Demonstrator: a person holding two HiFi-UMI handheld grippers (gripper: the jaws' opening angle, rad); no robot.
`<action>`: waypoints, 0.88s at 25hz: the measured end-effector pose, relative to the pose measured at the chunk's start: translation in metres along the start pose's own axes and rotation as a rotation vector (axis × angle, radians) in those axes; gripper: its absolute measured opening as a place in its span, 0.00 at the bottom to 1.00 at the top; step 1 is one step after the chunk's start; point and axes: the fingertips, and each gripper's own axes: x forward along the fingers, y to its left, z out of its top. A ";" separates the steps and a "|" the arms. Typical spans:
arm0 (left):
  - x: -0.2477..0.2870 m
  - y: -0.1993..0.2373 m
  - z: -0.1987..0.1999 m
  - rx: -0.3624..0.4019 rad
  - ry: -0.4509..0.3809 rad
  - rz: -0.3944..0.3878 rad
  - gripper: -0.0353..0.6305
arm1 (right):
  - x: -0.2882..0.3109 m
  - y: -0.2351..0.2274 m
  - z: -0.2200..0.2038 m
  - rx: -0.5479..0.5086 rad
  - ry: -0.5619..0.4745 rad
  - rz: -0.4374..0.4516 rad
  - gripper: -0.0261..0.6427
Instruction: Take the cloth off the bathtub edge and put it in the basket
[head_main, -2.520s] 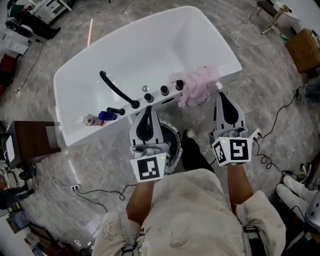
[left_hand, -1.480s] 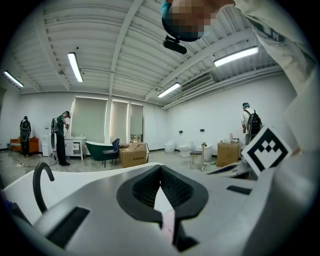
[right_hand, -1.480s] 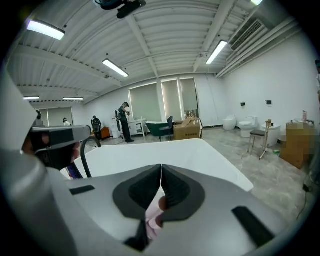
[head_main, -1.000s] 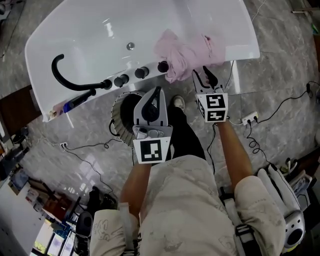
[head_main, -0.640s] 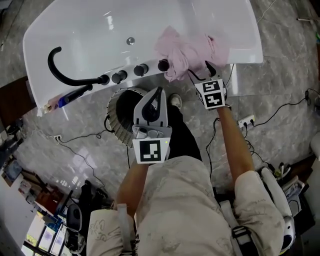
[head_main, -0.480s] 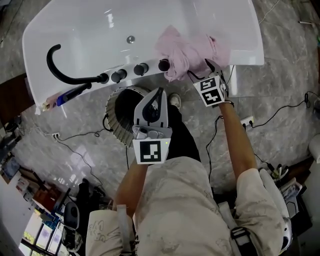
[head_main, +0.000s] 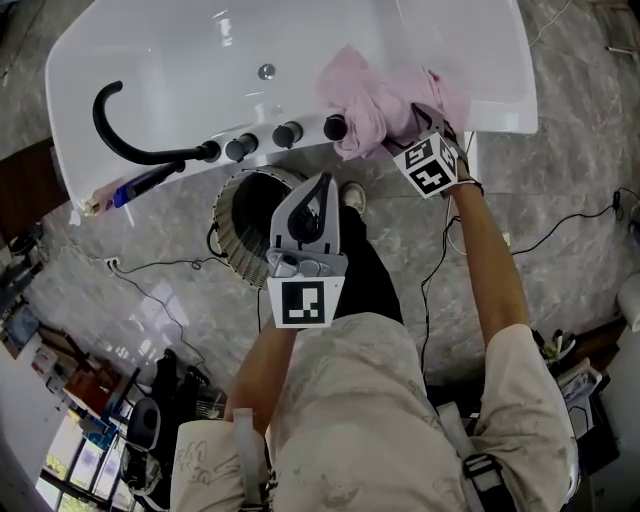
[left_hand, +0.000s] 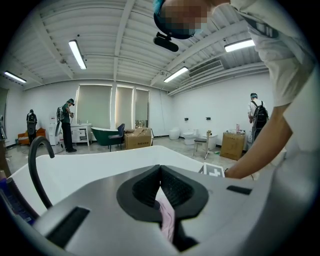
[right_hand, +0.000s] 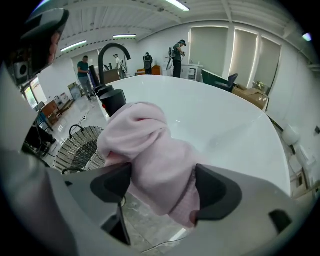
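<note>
Dropping in, we're straddling the cloth (head_main: 365, 95) at upper right with the right claw (head_main: 420, 125), jaws just opening wide, not gripping yet; left claw (head_main: 318, 195) closed.

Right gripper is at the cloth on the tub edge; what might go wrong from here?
The right gripper has just been opening its jaws, which straddle the bunched cloth unclamped: closing may catch one fold only, letting the rest trail. The cloth lies beside a black knob and may snag there. The left gripper hangs over the basket, crowding the drop.
</note>
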 end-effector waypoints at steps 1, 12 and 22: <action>0.001 0.000 0.001 0.000 -0.002 -0.001 0.06 | 0.000 0.001 0.000 -0.018 -0.003 -0.005 0.58; -0.004 0.000 0.007 -0.004 -0.013 0.013 0.06 | -0.004 0.024 0.003 -0.246 -0.032 -0.121 0.34; -0.019 -0.003 0.006 -0.024 -0.012 0.027 0.06 | -0.008 0.032 0.002 -0.059 -0.040 -0.142 0.15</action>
